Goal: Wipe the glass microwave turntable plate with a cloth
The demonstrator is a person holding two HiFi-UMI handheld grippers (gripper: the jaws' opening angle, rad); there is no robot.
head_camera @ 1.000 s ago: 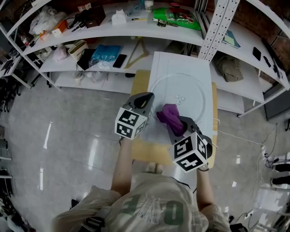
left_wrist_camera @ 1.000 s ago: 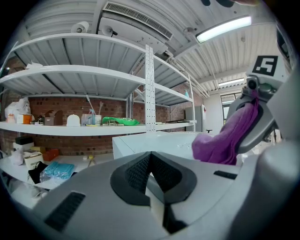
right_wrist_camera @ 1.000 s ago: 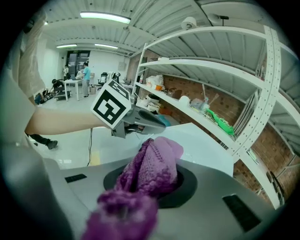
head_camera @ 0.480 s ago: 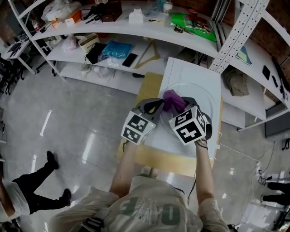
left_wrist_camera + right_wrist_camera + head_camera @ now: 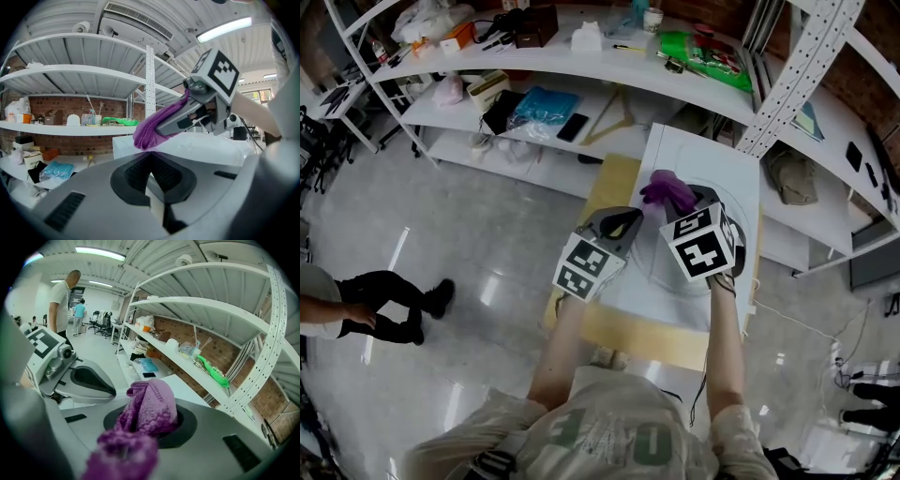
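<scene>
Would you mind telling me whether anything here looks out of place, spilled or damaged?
Nothing stands out. The glass plate lies flat on the white top, with no crack or spill that I can see, and the purple cloth is clamped in the right hand-held gripper over it.

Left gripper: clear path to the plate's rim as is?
Probably yes. The left gripper hovers by the plate's left edge with nothing between; the right gripper and cloth sit aside.

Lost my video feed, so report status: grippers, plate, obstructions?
Left gripper shut, empty. Right gripper shut on purple cloth, over glass plate. Nothing in the way.
</scene>
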